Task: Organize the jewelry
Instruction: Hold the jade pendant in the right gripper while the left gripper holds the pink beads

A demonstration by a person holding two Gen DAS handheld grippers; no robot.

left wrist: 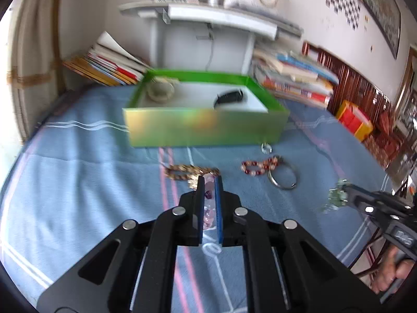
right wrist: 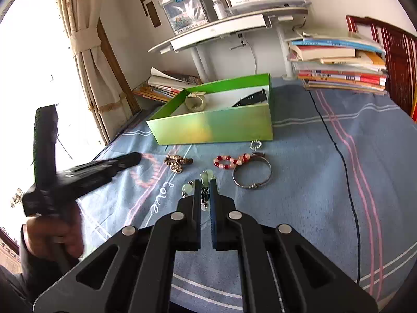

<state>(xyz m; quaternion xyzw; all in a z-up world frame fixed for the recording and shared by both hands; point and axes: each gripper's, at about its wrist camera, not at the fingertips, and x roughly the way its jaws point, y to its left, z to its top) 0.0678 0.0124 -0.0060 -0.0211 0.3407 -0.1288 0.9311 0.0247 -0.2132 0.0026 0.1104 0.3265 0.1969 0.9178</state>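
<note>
In the left wrist view my left gripper [left wrist: 209, 178] is shut on a pink and purple bead bracelet [left wrist: 208, 216] above the blue cloth. My right gripper [right wrist: 205, 181] is shut on a pale green bead bracelet [right wrist: 207, 174] with a dark tassel. It also shows at the right edge of the left wrist view, right gripper [left wrist: 344, 191]. The open green box [right wrist: 213, 127] holds a pale bangle [right wrist: 195, 101] and a black piece [right wrist: 251, 98]. In front of it lie a brown-gold bracelet [right wrist: 177, 163], a red and pink bead bracelet [right wrist: 230, 162], a silver bangle [right wrist: 251, 176] and a small ring [right wrist: 255, 144].
Book stacks stand behind the box at left [right wrist: 164, 84] and right [right wrist: 338, 62]. A white shelf stand [right wrist: 229, 23] rises at the back. A black cable [right wrist: 346, 172] runs across the cloth at the right. A red and yellow box [left wrist: 354, 120] sits beyond the table's right edge.
</note>
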